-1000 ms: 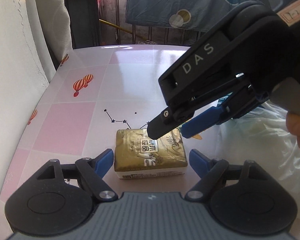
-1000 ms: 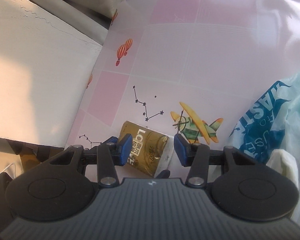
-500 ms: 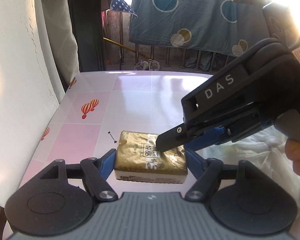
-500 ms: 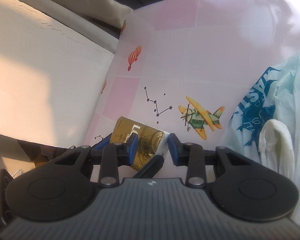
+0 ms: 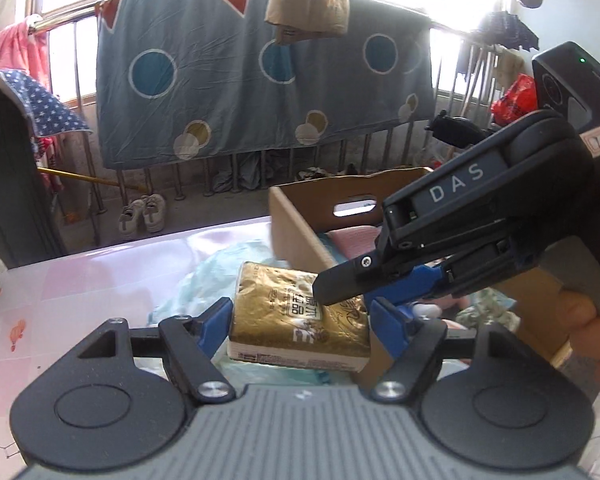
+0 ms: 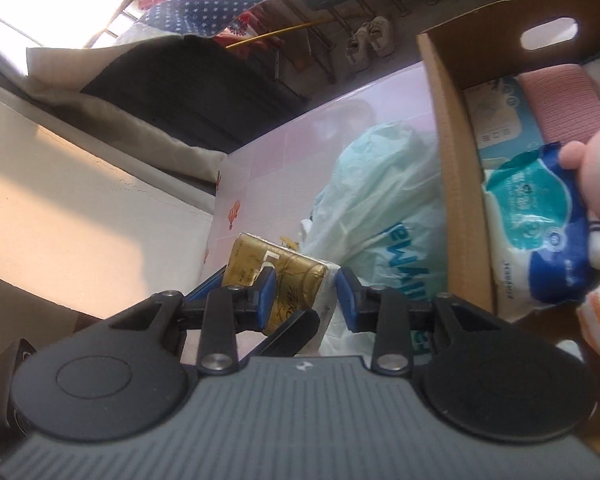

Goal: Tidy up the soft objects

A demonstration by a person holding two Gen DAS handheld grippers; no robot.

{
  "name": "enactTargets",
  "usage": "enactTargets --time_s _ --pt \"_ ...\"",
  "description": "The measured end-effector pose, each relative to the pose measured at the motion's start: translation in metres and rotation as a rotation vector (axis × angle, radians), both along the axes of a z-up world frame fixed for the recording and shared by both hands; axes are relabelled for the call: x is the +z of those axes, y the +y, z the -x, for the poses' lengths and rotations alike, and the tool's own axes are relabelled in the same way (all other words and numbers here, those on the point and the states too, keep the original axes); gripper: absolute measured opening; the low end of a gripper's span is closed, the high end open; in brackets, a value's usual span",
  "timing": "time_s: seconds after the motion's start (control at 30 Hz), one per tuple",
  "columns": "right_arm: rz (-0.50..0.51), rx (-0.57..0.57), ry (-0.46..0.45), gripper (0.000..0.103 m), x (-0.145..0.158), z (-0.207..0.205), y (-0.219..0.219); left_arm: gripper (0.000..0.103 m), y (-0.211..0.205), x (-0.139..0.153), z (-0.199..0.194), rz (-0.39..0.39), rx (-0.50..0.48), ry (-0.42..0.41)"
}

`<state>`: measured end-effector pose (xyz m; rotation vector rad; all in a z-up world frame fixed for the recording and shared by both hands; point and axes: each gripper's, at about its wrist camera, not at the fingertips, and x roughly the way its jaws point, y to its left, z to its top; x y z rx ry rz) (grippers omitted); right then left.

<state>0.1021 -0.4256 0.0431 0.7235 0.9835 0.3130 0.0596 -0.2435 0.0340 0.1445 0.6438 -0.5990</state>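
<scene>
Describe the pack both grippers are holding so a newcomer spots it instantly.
Find the open cardboard box on the pink-tiled table. Just before its near wall, above a pale green plastic bag, is the gold tissue pack, held off the table. It is the only metallic gold, brick-shaped pack; those in the box are blue, white or pink.

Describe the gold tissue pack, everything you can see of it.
The gold tissue pack is a soft rectangular block in shiny, crinkled gold wrap with printed characters and a white lower edge. It is held clear of the table, clamped across its width by the left gripper while the right gripper pinches one end. Below lies a pale plastic bag; the cardboard box stands just beyond.
</scene>
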Motion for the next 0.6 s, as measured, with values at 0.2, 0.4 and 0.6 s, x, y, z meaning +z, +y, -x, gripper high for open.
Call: enactTargets --time_s 0.2,0.4,0.6 --pt "0.041 -0.224 0.027 0.034 0.003 0.083 -0.115 0.076 -0.104 -0.009 0.031 0.046 -0.209 0.072" --pt "0.108 -0.374 0.049 0.034 -0.015 0.137 -0.188 0.078 -0.160 -0.044 0.037 0.010 -0.336 0.190" --pt "0.141 -0.446 0.037 0.034 -0.037 0.159 -0.218 0.081 -0.134 -0.058 0.011 0.007 -0.286 0.217"
